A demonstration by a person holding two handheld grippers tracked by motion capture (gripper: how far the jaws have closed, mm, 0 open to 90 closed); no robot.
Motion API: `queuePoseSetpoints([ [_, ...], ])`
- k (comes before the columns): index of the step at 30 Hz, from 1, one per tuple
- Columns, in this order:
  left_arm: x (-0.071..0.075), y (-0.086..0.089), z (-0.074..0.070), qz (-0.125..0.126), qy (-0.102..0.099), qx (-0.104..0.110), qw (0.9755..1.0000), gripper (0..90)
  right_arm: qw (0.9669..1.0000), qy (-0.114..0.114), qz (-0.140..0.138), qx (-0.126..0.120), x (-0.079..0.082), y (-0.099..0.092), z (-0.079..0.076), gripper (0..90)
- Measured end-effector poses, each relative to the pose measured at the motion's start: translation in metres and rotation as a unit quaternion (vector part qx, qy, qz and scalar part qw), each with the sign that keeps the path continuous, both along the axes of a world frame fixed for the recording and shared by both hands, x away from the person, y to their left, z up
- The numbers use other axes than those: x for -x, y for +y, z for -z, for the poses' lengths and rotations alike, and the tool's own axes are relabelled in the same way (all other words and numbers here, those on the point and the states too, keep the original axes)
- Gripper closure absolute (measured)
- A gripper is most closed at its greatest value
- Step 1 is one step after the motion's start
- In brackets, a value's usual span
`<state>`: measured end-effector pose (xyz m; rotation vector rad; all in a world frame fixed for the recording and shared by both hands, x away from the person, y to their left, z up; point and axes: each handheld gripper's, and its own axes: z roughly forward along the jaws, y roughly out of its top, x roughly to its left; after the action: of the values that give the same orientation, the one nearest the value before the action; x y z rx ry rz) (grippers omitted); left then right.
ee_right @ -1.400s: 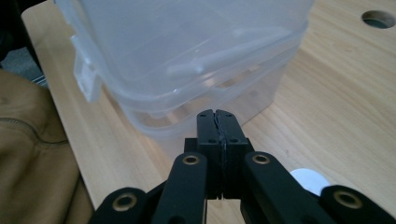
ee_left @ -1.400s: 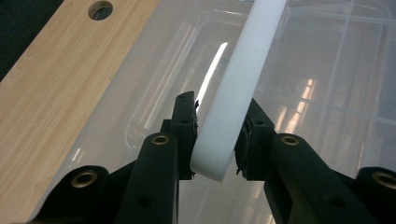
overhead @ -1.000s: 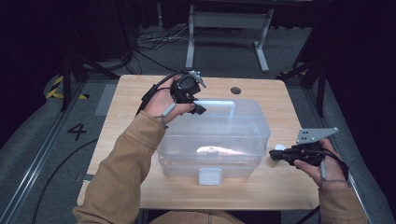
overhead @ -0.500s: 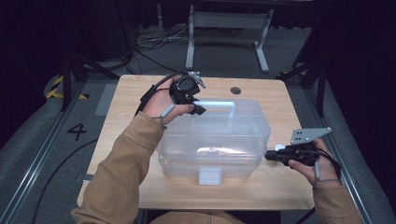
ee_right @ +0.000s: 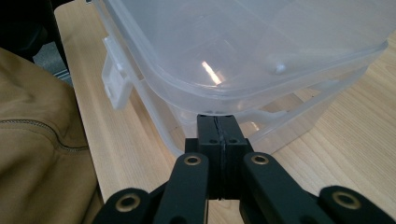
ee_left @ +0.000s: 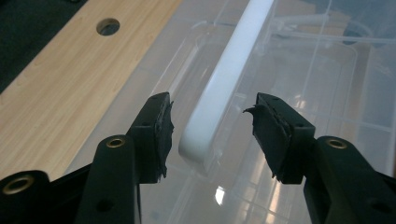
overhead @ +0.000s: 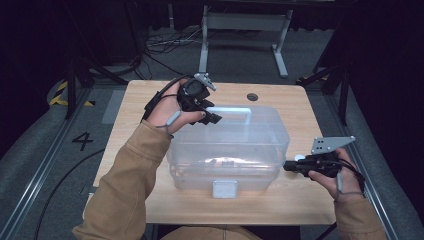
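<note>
A clear plastic storage box (overhead: 235,150) with its lid on stands mid-table. A white handle (overhead: 236,111) lies along the lid's top. My left gripper (overhead: 212,116) is at the handle's left end. In the left gripper view the handle's end (ee_left: 224,79) sits between the jaws of the left gripper (ee_left: 210,133), which have just been opening; neither pad touches it. My right gripper (overhead: 288,166) is shut with nothing in it. In the right gripper view the shut tips of the right gripper (ee_right: 219,126) rest against the box's side, under the lid's rim (ee_right: 261,93).
The box has a white latch (overhead: 224,189) on its front, also seen as the latch (ee_right: 114,79) in the right gripper view. A round hole (overhead: 252,96) is in the wooden table (overhead: 135,150) behind the box. A tan sleeve (ee_right: 32,140) lies near the front edge.
The left gripper's jaws have spread apart at the handle's left end. The right gripper has barely shifted beside the box and stays shut.
</note>
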<state>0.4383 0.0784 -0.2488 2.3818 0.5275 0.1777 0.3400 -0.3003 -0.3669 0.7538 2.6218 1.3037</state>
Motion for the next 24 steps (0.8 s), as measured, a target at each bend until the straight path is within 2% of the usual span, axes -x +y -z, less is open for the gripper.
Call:
queuePoseSetpoints([
  [2,0.004,0.005,-0.006,-0.006,-0.003,0.01,0.9999,47.8,1.0,0.0,0.001,-0.006,-0.001,0.0,-0.001,90.0],
  [4,0.004,0.007,-0.008,-0.01,-0.002,0.012,0.9999,48.7,1.0,0.001,-0.001,-0.007,-0.002,0.0,-0.001,90.0],
  [6,0.007,0.01,-0.012,-0.019,-0.008,0.014,0.9997,48.7,0.9997,0.001,-0.001,-0.023,-0.004,-0.002,-0.002,90.0],
  [7,0.007,0.01,-0.012,-0.019,-0.008,0.014,0.9997,49.7,0.9997,0.001,-0.001,-0.023,-0.004,-0.002,-0.002,90.0],
  [9,0.009,0.015,-0.016,-0.017,-0.006,0.029,0.9994,50.0,0.9995,-0.002,0.002,-0.032,-0.004,-0.003,-0.004,90.0],
  [11,0.012,0.021,-0.02,-0.021,-0.01,0.044,0.9988,50.4,0.9991,-0.007,0.002,-0.041,-0.005,-0.003,-0.007,90.0],
  [16,0.021,0.032,-0.03,-0.029,-0.02,0.061,0.9975,51.5,0.9984,-0.023,-0.006,-0.051,-0.006,0.001,-0.013,90.0],
  [22,0.034,0.045,-0.038,-0.036,-0.035,0.076,0.9959,52.7,0.9973,-0.041,0.007,-0.06,-0.009,0.002,-0.021,90.0],
  [24,0.039,0.051,-0.04,-0.046,-0.043,0.088,0.9941,54.9,0.9967,-0.049,0.013,-0.063,-0.01,0.002,-0.024,90.0],
])
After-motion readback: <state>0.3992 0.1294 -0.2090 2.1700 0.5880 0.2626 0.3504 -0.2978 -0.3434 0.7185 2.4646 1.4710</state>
